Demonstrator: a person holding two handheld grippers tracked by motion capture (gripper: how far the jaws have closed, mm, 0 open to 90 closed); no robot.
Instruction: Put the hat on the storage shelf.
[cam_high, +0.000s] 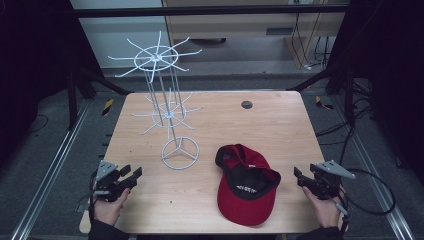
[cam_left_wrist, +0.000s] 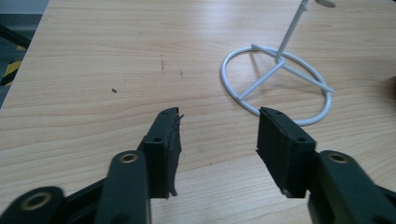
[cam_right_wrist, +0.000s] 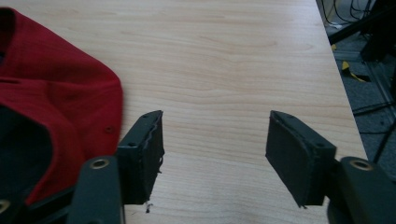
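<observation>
A red cap (cam_high: 247, 182) with a black lining lies upside down on the wooden table (cam_high: 280, 125), right of the middle. A white wire rack (cam_high: 167, 112) with two tiers of spokes stands on its ring base (cam_high: 180, 153) at the left centre. My left gripper (cam_high: 131, 175) rests open at the table's front left, held in a hand, nothing between its jaws; the ring base (cam_left_wrist: 275, 84) lies just beyond them. My right gripper (cam_high: 299, 176) is open at the front right, with the cap's red cloth (cam_right_wrist: 60, 107) to the left of its jaws.
A small dark round disc (cam_high: 246, 104) sits on the table near the far edge. The table's right edge (cam_right_wrist: 338, 79) drops to a floor with cables and metal rails. Bare wood (cam_left_wrist: 116, 56) stretches ahead of the left gripper.
</observation>
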